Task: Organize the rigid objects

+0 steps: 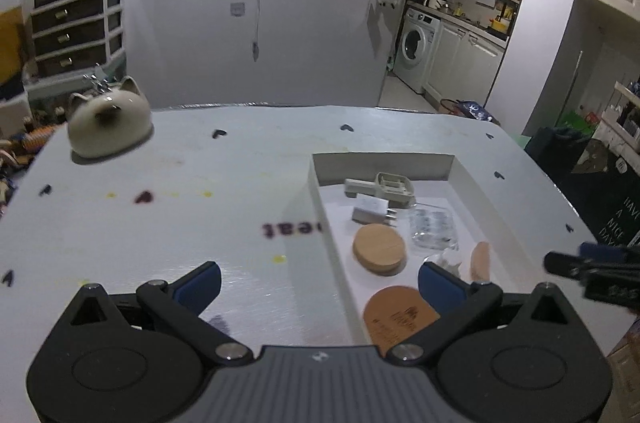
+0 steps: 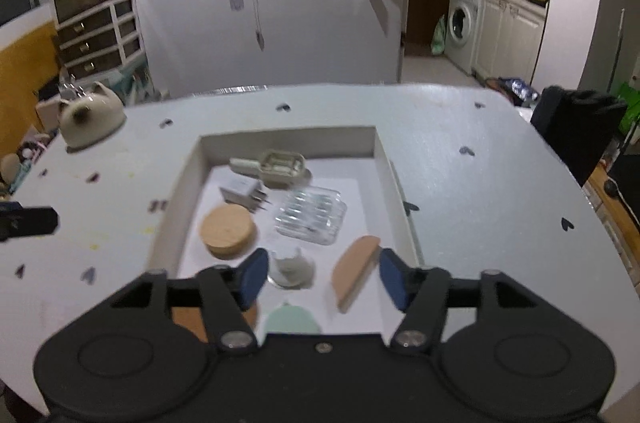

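Observation:
A shallow white box (image 2: 288, 143) lies on the pale table and holds a round wooden lid (image 2: 228, 231), a white charger plug (image 2: 244, 193), a beige plastic tool (image 2: 276, 163), a clear plastic tray (image 2: 310, 213), a small white cat-eared dish (image 2: 292, 269), a wooden half-moon piece (image 2: 356, 271), a mint green piece (image 2: 292, 319) and a brown coaster (image 1: 400, 319). My right gripper (image 2: 323, 277) hangs open above the box's near end, gripping nothing. My left gripper (image 1: 319, 283) is open and empty over the box's left wall (image 1: 328, 223). A cat-shaped ceramic piece (image 1: 108, 121) sits at the table's far left.
The table (image 1: 180, 223) is round-cornered, with small dark heart marks. A black chair back (image 2: 576, 131) stands off its right side. A drawer unit (image 1: 76, 27) and clutter are beyond the far left corner. A doorway with a washing machine (image 1: 416, 49) opens at back right.

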The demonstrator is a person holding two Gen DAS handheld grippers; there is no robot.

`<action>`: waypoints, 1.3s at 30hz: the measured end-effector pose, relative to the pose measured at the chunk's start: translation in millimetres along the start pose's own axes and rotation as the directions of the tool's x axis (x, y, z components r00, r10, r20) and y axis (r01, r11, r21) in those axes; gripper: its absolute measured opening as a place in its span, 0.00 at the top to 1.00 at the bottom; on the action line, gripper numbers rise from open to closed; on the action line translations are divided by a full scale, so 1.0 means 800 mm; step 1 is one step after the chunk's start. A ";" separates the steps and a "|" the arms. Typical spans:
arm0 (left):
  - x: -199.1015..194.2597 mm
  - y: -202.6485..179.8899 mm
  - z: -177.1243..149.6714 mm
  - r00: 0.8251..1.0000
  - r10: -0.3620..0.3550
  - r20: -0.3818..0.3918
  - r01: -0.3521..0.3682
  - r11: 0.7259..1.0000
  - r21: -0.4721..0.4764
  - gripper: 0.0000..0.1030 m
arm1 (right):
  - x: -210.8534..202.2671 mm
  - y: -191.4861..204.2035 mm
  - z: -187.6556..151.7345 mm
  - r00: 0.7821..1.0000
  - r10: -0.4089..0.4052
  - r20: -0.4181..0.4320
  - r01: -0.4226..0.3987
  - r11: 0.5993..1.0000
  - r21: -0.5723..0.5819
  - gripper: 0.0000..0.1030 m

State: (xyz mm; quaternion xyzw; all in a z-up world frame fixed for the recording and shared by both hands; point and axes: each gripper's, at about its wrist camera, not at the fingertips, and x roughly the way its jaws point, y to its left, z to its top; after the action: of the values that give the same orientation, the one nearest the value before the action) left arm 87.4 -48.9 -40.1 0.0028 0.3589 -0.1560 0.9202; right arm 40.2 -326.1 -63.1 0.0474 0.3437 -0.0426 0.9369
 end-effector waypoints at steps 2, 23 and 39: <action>-0.008 0.002 -0.007 1.000 -0.005 0.007 0.005 1.000 0.007 0.00 | -0.018 0.010 -0.005 1.000 0.002 0.027 -0.002 1.000 0.001 0.27; -0.042 -0.004 -0.044 0.998 0.046 0.042 -0.050 0.994 0.095 0.00 | -0.083 0.043 -0.049 0.987 -0.079 0.143 0.080 0.997 0.000 0.00; -0.046 -0.005 -0.048 0.997 0.067 0.043 -0.070 0.994 0.081 0.00 | -0.082 0.048 -0.052 0.985 -0.062 0.159 0.066 0.998 -0.021 0.00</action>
State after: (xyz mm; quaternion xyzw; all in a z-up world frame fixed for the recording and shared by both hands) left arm 35.2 -37.9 -43.5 0.0497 0.3336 -0.1390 0.9311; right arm -32.0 -280.1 -49.6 0.0203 0.2703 -0.0718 0.9599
